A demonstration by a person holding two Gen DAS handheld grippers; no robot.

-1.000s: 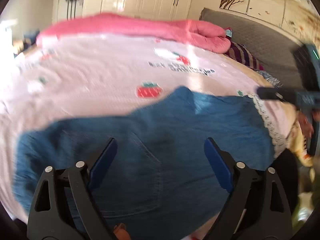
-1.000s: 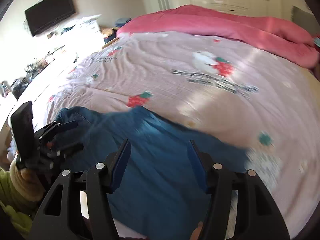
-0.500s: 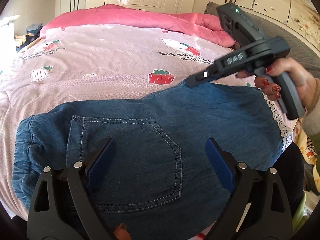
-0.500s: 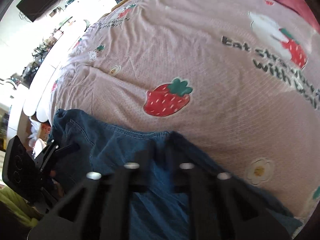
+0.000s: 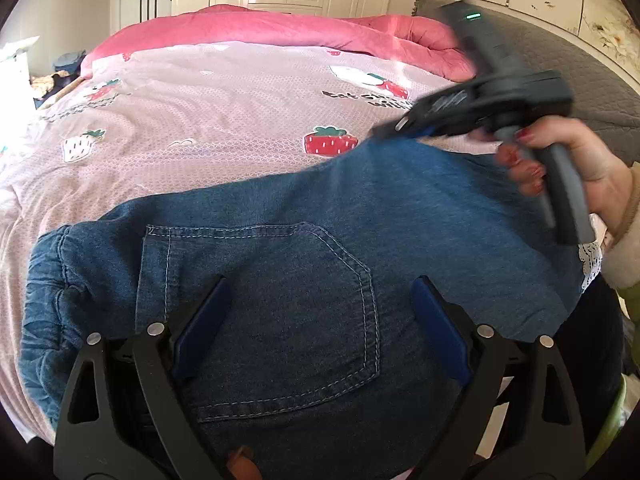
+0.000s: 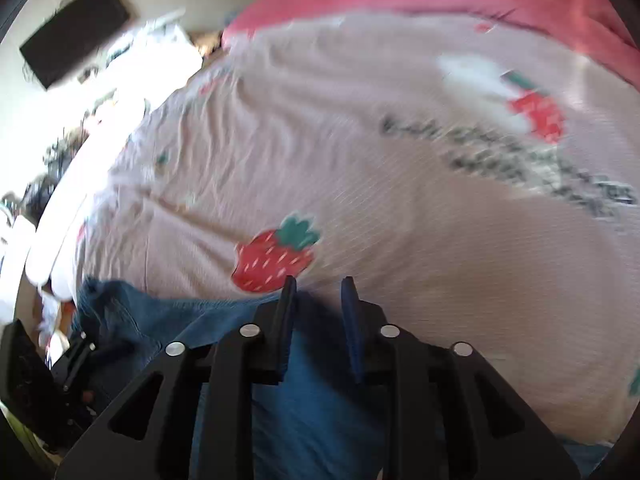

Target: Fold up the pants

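Pink strawberry-print bedspread point(image 5: 224, 128) fills most of both views, and the pants point(image 5: 304, 280) lie on its near edge, long axis running left to right across me, back pocket point(image 5: 272, 300) facing up. I judge the coming fold turns on that axis. My left gripper point(image 5: 316, 320) hovers wide open directly over the pocket, near the waist end. My right gripper point(image 6: 318, 312) sits at the far edge of the denim toward the leg end, fingers narrowed to a small gap; whether any cloth is pinched between them I cannot tell.
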